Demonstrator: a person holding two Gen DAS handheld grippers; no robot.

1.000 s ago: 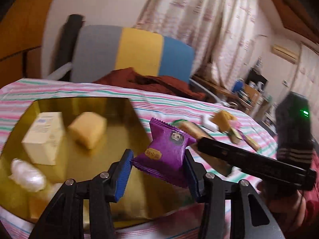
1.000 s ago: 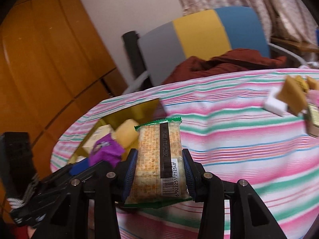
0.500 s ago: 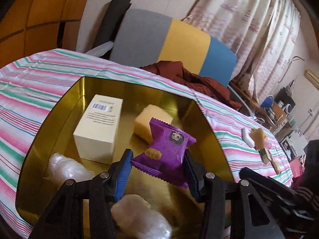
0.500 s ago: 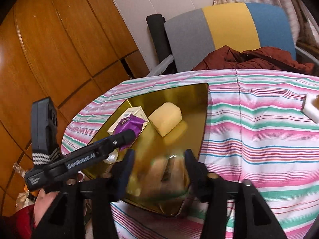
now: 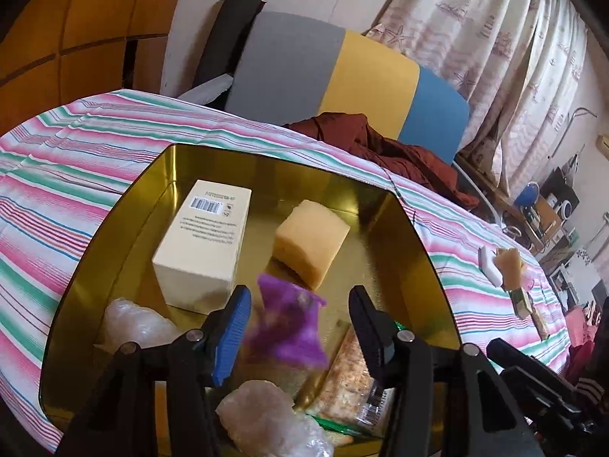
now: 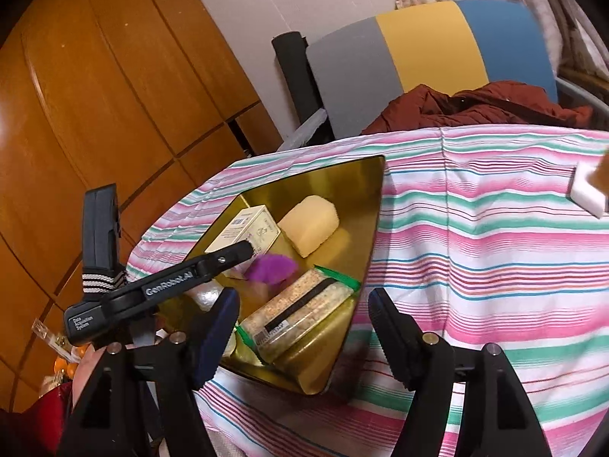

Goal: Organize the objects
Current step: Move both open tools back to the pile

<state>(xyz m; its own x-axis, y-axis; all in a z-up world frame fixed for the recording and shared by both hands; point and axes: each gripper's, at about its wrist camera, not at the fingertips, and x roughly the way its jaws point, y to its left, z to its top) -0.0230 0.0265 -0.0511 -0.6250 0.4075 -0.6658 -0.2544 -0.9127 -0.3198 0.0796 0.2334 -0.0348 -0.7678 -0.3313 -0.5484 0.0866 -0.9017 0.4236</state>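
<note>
Both grippers hang over a gold tin (image 5: 114,236) that sits on a surface covered by a striped cloth (image 5: 76,152).

The left gripper (image 5: 300,323) has its jaws opening, and the purple packet (image 5: 287,323) between them is blurred and clear of both pads, so it is no longer clamped. Seen from the right wrist, the same packet (image 6: 272,268) lies low inside the tin, just beyond the left gripper's tip.

The right gripper (image 6: 302,323) is also opening, its jaws wide with nothing pressed between them. The cracker pack (image 6: 297,314) lies in the tin's near corner, tilted against the wall, beside the purple packet.

Further in the tin, a cream box (image 5: 203,243) stands next to a yellow sponge (image 5: 310,242); the two are close but apart. Two clear wrapped lumps (image 5: 133,323) lie at the near side by the left gripper.

Off on the cloth, well away from the tin, a white eraser (image 5: 487,264) and a few other small items wait. A chair (image 5: 342,80) with a red jacket (image 5: 380,144) stands behind the surface.
</note>
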